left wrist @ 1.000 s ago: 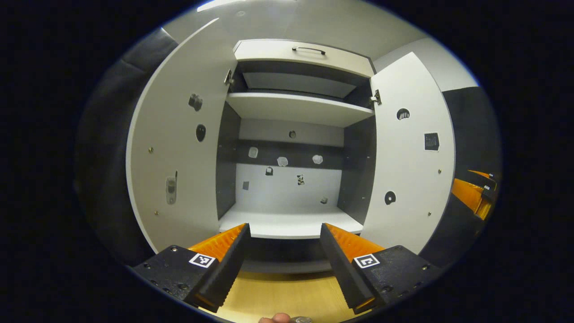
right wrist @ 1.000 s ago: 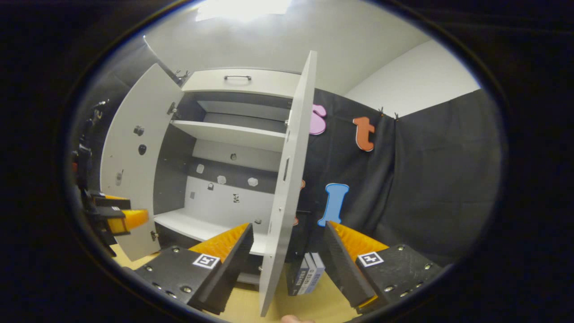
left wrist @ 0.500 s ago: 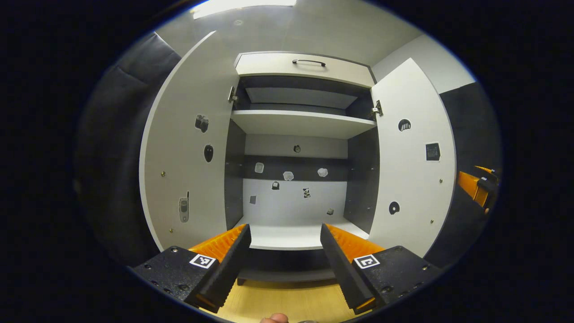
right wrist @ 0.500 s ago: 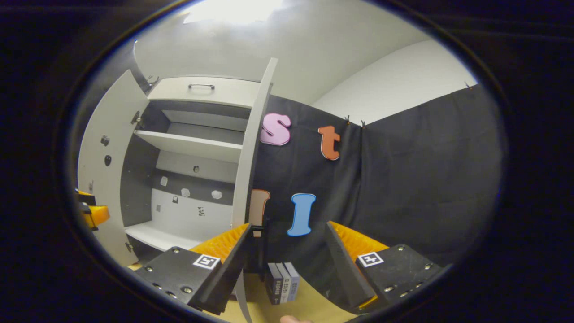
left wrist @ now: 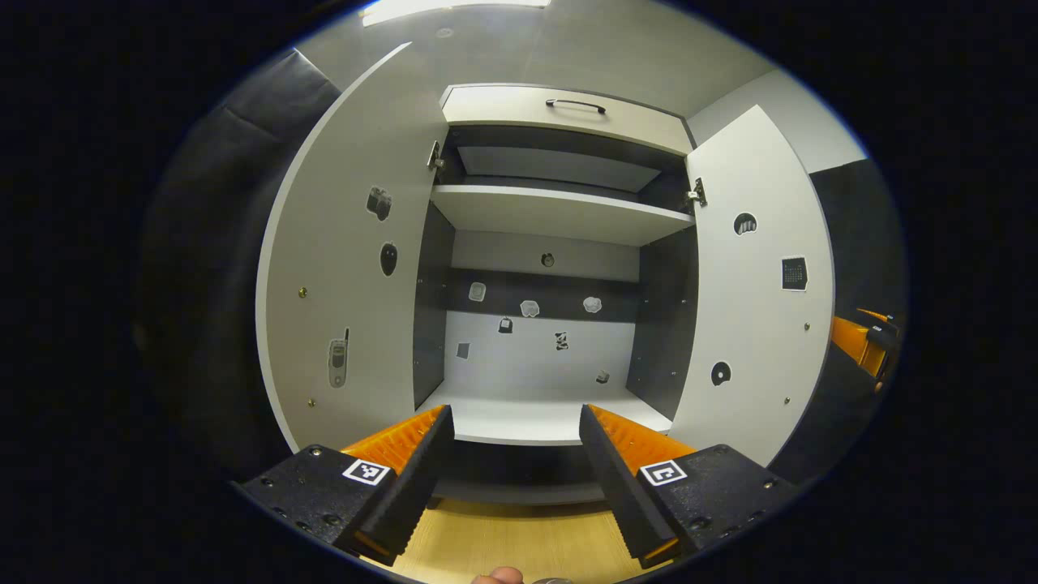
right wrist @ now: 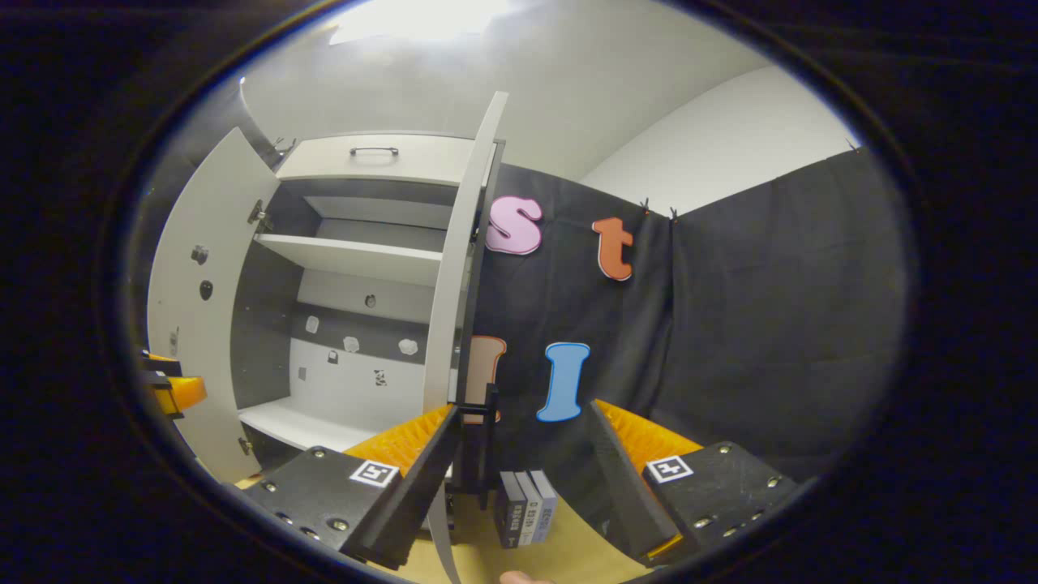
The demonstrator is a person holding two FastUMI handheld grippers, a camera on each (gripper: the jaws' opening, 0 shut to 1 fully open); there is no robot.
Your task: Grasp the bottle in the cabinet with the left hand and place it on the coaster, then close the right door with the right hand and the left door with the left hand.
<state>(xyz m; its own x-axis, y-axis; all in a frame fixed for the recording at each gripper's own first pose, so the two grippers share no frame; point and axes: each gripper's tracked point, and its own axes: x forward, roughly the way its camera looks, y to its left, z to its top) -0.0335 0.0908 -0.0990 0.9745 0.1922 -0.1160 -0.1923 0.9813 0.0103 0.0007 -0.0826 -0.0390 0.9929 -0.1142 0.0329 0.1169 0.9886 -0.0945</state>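
Both doors open, our two grippers empty in front of the cabinet.

In the left gripper view we face the cabinet [left wrist: 559,203] head-on: the left door [left wrist: 349,268] and right door [left wrist: 754,308] both stand swung wide, and our left gripper [left wrist: 516,470] hangs before the lower shelf [left wrist: 535,418] with its jaws spread wide and nothing between them. We cannot make out the bottle or the coaster from here. In the right gripper view our right gripper [right wrist: 523,478] sits at the outer edge of the right door [right wrist: 454,268], fingers parted and gripping nothing, the door's edge just inside its left finger; whether they touch we cannot tell. A small stack of boxes [right wrist: 527,507] stands on the wooden tabletop [right wrist: 568,551] beyond.
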